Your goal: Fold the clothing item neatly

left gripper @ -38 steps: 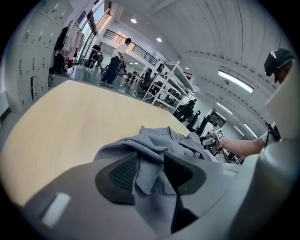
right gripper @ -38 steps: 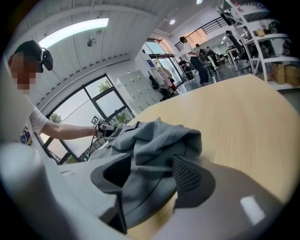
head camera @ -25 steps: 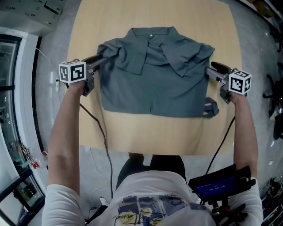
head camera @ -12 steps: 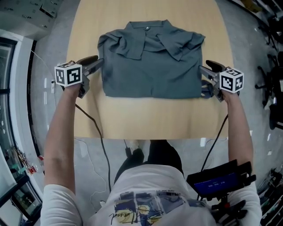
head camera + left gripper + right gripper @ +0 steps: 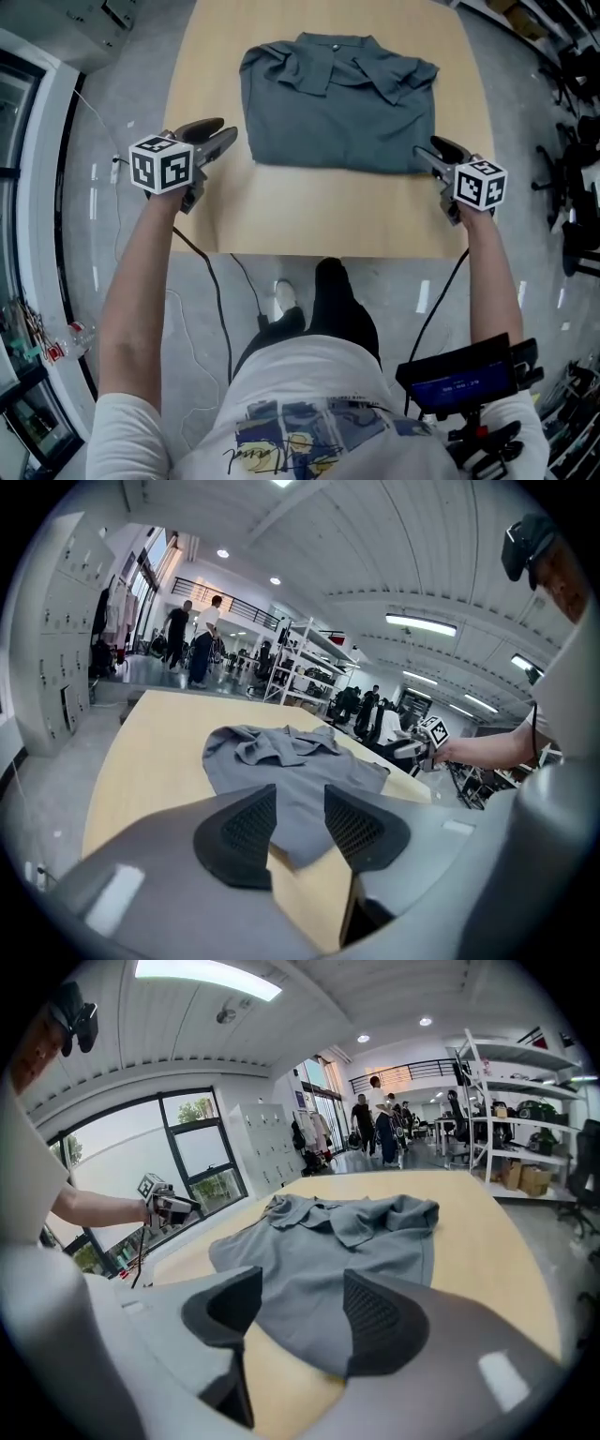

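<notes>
A grey polo shirt (image 5: 337,103) lies folded into a rectangle on the wooden table (image 5: 319,216), collar at the far side. My left gripper (image 5: 221,139) hovers off the shirt's near left corner, jaws apart and empty. My right gripper (image 5: 427,153) hangs by the near right corner, jaws wide with nothing between them. In the left gripper view the shirt (image 5: 291,761) lies beyond the empty gap of the gripper (image 5: 298,795). The right gripper view shows the shirt (image 5: 347,1241) beyond its open gripper (image 5: 302,1279).
The table's near edge (image 5: 309,253) runs just ahead of the person's legs. A cable (image 5: 211,281) hangs at the left, and a dark device (image 5: 469,380) sits at the person's right hip. Shelves (image 5: 300,658) and people stand far off.
Both grippers have drawn back from the shirt's sides toward the near table edge and risen. The sleeve end that stuck out at the near right corner no longer shows.
</notes>
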{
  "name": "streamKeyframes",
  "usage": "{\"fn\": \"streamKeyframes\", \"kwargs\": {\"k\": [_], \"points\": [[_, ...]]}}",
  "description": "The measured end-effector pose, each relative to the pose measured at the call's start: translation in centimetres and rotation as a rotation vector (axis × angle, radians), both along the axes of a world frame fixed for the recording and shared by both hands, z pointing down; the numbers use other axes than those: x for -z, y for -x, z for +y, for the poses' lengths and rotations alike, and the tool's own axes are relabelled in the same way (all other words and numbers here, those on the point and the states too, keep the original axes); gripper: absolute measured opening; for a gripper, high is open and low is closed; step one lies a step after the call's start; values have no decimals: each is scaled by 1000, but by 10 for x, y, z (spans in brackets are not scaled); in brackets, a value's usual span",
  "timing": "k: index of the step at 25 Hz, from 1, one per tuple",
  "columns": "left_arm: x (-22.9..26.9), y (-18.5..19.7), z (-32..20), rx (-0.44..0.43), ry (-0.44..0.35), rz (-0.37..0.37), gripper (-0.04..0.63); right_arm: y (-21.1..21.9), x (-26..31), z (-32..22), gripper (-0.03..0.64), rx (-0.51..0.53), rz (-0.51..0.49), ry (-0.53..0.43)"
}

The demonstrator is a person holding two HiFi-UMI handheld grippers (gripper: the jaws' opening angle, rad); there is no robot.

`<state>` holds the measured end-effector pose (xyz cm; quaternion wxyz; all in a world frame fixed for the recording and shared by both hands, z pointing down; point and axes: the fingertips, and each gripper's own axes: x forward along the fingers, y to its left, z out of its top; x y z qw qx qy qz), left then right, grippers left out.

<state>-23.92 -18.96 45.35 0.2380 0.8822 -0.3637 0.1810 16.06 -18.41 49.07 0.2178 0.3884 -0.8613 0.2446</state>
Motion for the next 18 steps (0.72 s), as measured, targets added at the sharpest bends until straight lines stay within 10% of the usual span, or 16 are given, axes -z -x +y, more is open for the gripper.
{"fn": "streamKeyframes", "kwargs": {"k": [9,18], "points": [[6,-23,52,-65,-66,-31,99,35,6,44,229,19,28,-31],[51,-25,168,-106,-127,-3,6,78,67,172,43,36,24,-112]]}}
